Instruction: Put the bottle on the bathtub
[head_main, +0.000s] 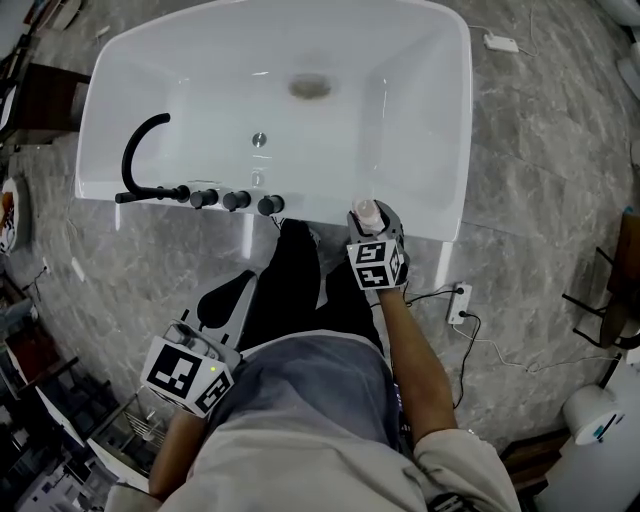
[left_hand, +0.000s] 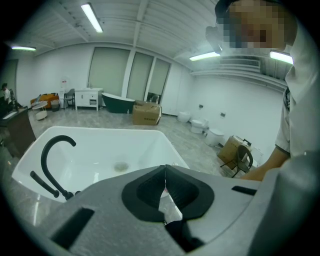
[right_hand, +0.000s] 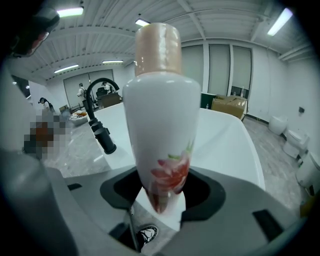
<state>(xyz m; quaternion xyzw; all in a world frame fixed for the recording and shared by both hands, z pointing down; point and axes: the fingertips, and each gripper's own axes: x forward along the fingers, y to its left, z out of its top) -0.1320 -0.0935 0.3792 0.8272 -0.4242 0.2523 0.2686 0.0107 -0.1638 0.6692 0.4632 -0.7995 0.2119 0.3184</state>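
Our right tool (head_main: 372, 228) is clamped on the narrow end of the bottle (right_hand: 159, 125), a white one with a red flower print and a beige cap. The cap points away from the tool, out over the white bathtub (head_main: 440, 120). From the head view the bottle sits at the tub's near edge, close to its right corner and to the right of the three black knobs (head_main: 237, 200). We cannot tell whether it touches the rim. The curved black faucet (head_main: 140, 150) stands near the left corner of that same edge.

Our left tool (left_hand: 165, 192) has its jaws pressed together with nothing between them. We hold it low at our left side, well back from the tub, over the grey marbled floor (head_main: 540, 130).
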